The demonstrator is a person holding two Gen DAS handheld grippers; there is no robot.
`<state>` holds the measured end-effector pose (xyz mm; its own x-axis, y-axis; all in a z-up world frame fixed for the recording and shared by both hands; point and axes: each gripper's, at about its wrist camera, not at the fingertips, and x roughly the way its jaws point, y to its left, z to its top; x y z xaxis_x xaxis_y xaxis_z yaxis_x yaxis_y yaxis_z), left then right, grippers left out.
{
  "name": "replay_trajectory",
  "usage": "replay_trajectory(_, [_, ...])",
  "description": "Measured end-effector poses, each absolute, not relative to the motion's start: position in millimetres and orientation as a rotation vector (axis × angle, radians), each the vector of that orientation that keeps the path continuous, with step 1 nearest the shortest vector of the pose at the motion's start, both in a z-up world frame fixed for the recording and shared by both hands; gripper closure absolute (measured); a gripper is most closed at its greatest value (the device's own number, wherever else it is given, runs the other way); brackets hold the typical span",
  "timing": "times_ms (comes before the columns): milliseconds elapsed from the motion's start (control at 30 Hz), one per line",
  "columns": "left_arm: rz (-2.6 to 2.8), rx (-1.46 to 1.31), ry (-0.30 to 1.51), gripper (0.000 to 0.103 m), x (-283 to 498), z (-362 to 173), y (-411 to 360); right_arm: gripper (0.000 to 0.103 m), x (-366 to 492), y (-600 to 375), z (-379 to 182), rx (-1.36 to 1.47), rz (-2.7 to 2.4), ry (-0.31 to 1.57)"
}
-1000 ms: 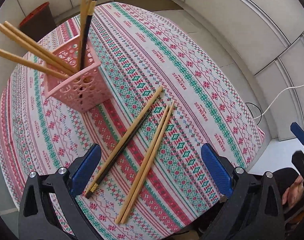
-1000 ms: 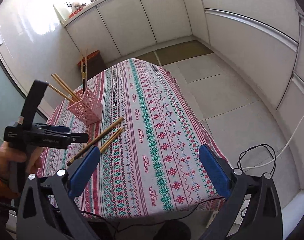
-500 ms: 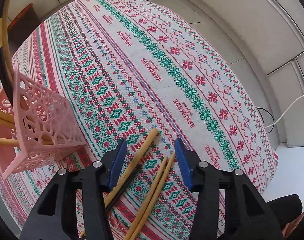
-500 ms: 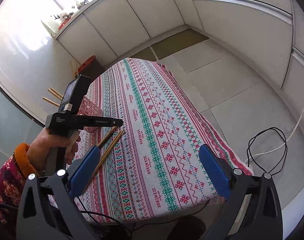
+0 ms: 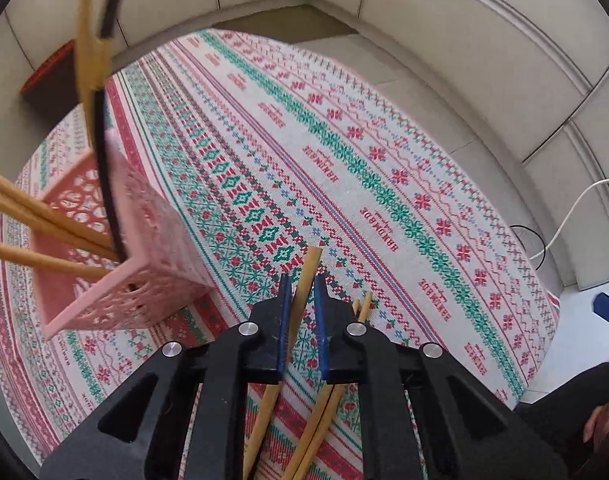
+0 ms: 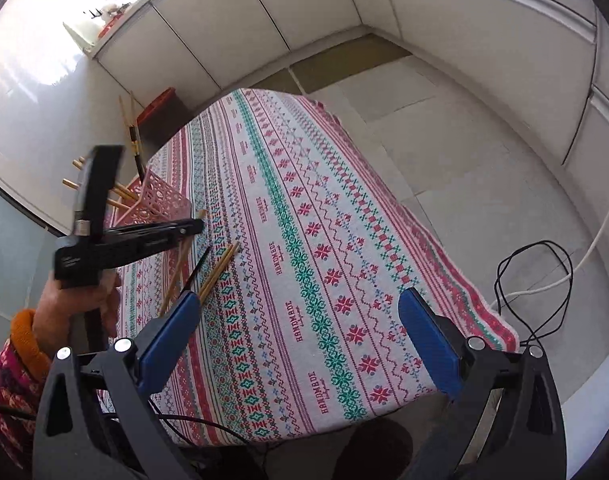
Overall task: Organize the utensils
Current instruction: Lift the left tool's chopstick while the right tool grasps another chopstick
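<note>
Left gripper [image 5: 302, 286] pinching a light wooden chopstick [image 5: 307, 276], blue pads nearly together on its shaft, tip sticking out ahead. Held chopstick angled up off the bench [image 5: 384, 184]. Pink lattice holder [image 5: 152, 264] just to the left, several chopsticks already leaning inside. Pair of wooden chopsticks [image 6: 218, 270] and one dark chopstick [image 6: 194, 274] lying flat on the patterned cloth near the holder. Right gripper [image 6: 296, 332] spread wide, nothing between the pads, over the near bench edge.
</note>
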<state>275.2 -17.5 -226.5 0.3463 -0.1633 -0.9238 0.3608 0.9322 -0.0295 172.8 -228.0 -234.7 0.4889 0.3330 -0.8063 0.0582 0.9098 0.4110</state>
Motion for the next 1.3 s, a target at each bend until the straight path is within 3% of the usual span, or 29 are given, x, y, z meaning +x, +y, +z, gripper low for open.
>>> replay_trajectory(133, [-0.375, 0.161, 1.050, 0.093, 233, -180, 6, 0.008, 202, -198, -243, 0.433, 0.159, 1.146])
replay_trajectory(233, [-0.370, 0.121, 0.967, 0.094, 198, -153, 31, 0.017, 229, -171, -257, 0.491, 0.147, 1.228])
replay_trajectory(400, [-0.339, 0.084, 0.853, 0.094, 157, -122, 66, 0.050, 263, -130, -293, 0.563, 0.101, 1.376])
replay_trajectory(600, [-0.337, 0.037, 0.802, 0.094, 142, -108, 86, 0.067, 276, -117, -319, 0.572, -0.034, 1.462])
replay_trajectory(833, [-0.342, -0.024, 0.800, 0.094, 140, -118, 99, 0.067, 287, -101, -317, 0.463, -0.087, 1.476])
replay_trajectory(967, [-0.339, -0.055, 0.820, 0.094, 144, -126, 107, 0.089, 291, -93, -318, 0.387, -0.168, 1.477])
replay_trajectory(1300, [-0.368, -0.053, 1.151, 0.093, 188, -202, 95, 0.098, 289, -96, -320, 0.390, -0.066, 1.469])
